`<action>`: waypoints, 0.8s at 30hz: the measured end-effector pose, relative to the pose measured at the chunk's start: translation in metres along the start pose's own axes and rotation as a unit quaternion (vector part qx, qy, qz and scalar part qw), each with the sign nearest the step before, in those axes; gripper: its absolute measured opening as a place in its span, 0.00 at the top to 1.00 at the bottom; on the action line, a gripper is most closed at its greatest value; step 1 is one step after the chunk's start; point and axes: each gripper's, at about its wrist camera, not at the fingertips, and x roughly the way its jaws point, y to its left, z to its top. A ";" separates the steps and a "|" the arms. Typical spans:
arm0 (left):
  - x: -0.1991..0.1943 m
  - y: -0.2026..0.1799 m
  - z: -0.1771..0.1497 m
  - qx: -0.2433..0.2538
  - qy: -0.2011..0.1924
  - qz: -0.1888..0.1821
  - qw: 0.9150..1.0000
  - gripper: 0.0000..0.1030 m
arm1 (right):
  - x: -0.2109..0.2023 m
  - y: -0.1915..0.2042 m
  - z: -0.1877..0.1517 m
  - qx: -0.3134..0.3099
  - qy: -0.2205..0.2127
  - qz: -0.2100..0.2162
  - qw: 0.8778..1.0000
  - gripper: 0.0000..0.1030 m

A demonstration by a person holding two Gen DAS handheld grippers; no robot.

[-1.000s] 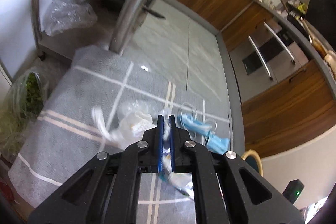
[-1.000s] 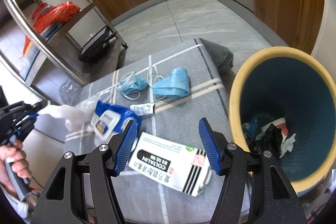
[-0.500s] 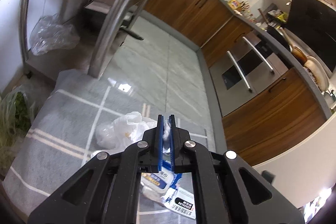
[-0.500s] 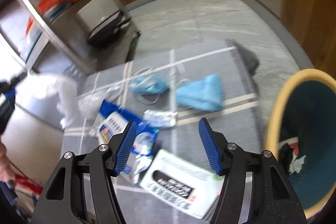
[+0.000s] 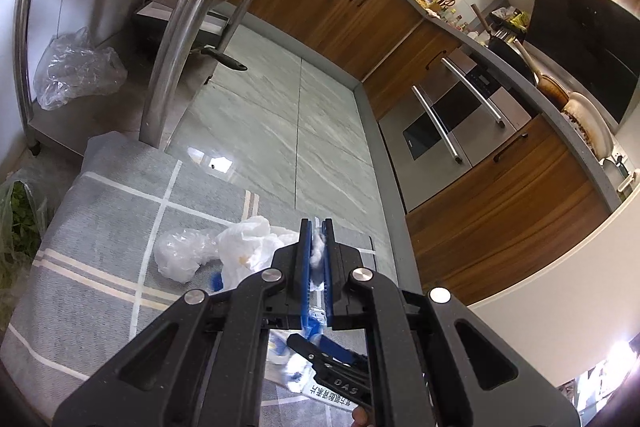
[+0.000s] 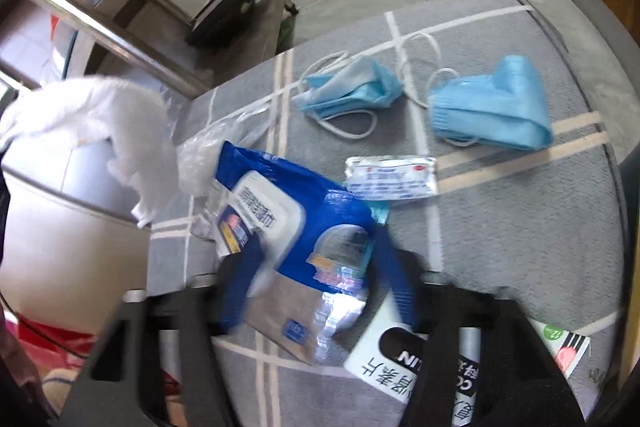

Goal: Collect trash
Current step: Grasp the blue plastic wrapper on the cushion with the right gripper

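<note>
My left gripper is shut on a white plastic bag and holds it lifted above the grey rug; the bag also hangs at the left of the right wrist view. My right gripper is open, low over the rug, its fingers on either side of a blue wet-wipes pack. A white box with black print lies just beneath it. Two blue face masks and a small white sachet lie farther out on the rug.
A steel rack with a clear bag stands at the left. Wooden cabinets and an oven line the right. Grey floor tiles lie beyond the rug. A crumpled clear wrapper rests on the rug.
My left gripper has lifted the white bag higher off the rug. My right gripper has swung left from the bin and dropped down around the wipes pack; the bin has left view.
</note>
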 end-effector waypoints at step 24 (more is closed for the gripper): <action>-0.015 -0.015 0.000 0.016 -0.036 -0.022 0.999 0.96 | -0.084 0.039 -0.037 -0.070 -0.094 0.033 0.993 0.98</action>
